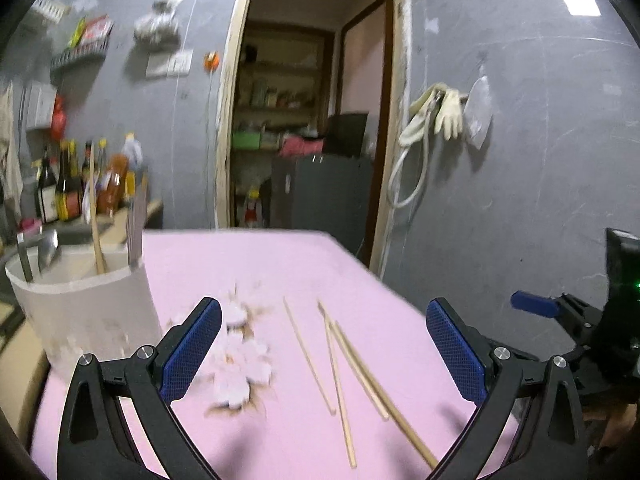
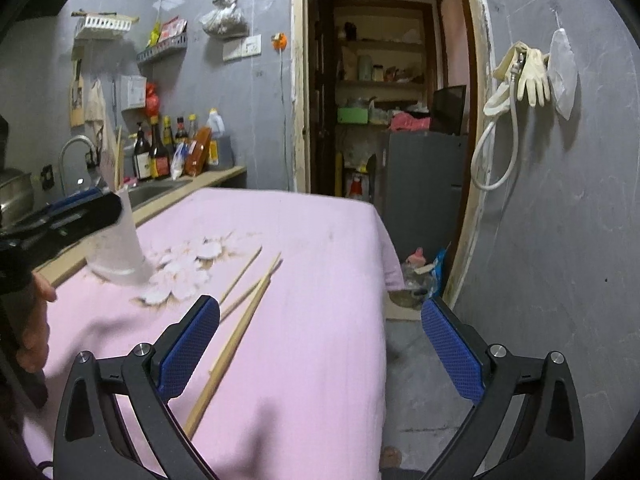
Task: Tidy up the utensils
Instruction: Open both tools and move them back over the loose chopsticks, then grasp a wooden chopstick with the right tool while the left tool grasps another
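Note:
Several wooden chopsticks [image 1: 340, 364] lie loose on the pink tablecloth [image 1: 280, 272]. A white utensil holder [image 1: 88, 312] stands at the left, with a chopstick, a metal spoon and other utensils in it. My left gripper [image 1: 324, 356] is open and empty above the chopsticks, the holder to its left. In the right wrist view the chopsticks [image 2: 240, 320] lie by the left finger of my right gripper [image 2: 320, 352], which is open and empty near the table's right edge. The holder [image 2: 120, 248] is far left there, partly hidden by the left gripper.
A flower pattern [image 1: 244, 356] is printed on the cloth beside the holder. A counter with sauce bottles [image 2: 172, 148] and a sink [image 2: 152, 192] lies behind the table. A doorway [image 2: 384, 100] opens to a pantry. The table's right edge [image 2: 382, 280] drops to the floor.

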The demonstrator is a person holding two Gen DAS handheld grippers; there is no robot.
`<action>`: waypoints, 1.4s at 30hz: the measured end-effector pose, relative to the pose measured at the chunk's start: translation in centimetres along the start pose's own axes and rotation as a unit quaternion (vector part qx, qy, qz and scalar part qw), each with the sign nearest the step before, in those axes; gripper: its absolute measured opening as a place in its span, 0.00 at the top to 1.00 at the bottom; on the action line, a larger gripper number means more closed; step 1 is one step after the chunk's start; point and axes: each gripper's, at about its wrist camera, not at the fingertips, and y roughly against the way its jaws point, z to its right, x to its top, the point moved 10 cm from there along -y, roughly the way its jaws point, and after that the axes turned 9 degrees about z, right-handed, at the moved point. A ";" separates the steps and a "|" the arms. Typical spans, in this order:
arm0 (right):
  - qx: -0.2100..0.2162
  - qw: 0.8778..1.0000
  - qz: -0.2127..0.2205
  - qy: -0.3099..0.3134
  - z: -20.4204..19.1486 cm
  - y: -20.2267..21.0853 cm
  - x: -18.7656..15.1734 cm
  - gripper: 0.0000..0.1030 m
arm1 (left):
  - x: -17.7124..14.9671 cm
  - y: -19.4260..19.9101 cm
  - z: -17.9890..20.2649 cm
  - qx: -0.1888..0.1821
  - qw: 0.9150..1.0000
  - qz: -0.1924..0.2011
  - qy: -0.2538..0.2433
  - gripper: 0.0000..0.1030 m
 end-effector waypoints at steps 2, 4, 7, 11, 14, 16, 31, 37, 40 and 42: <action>0.005 1.000 -0.011 0.004 -0.4 -0.1 -0.6 0.01 | -1.1 -0.6 -0.5 0.012 1.000 -0.026 0.006 0.03; 0.015 0.999 -0.029 0.010 -1.0 -0.5 -1.4 0.03 | -2.0 -1.0 -0.9 0.015 0.999 -0.048 0.019 0.03; 0.034 0.998 -0.059 0.015 -2.0 -1.2 -2.6 0.10 | -3.0 -2.1 -1.5 0.017 0.995 -0.087 0.038 0.03; 0.065 0.993 -0.099 0.014 -3.3 -2.2 -4.2 0.25 | -4.6 -3.5 -2.3 0.023 0.989 -0.140 0.052 0.07; 0.088 0.987 -0.129 0.022 -4.6 -3.0 -5.3 0.33 | -6.2 -4.6 -2.4 0.024 0.981 -0.186 0.056 0.26; 0.103 0.982 -0.152 0.030 -5.5 -3.6 -6.1 0.37 | -7.4 -5.4 -2.4 0.023 0.975 -0.214 0.059 0.34; 0.062 0.974 -0.192 0.101 -3.6 -5.4 -6.9 0.87 | -9.5 -11.1 -2.8 -0.007 0.951 -0.300 0.076 0.78; 0.051 0.974 -0.197 0.102 -2.5 -8.5 -5.5 0.91 | -9.1 -12.9 -3.8 -0.009 0.943 -0.320 0.089 0.83; 0.062 0.971 -0.207 0.100 -2.6 -10.4 -4.7 0.90 | -8.6 -13.9 -4.0 -0.018 0.939 -0.334 0.087 0.83; 0.069 0.969 -0.214 0.097 -2.6 -11.6 -4.4 0.89 | -8.3 -14.6 -4.3 -0.024 0.936 -0.340 0.088 0.83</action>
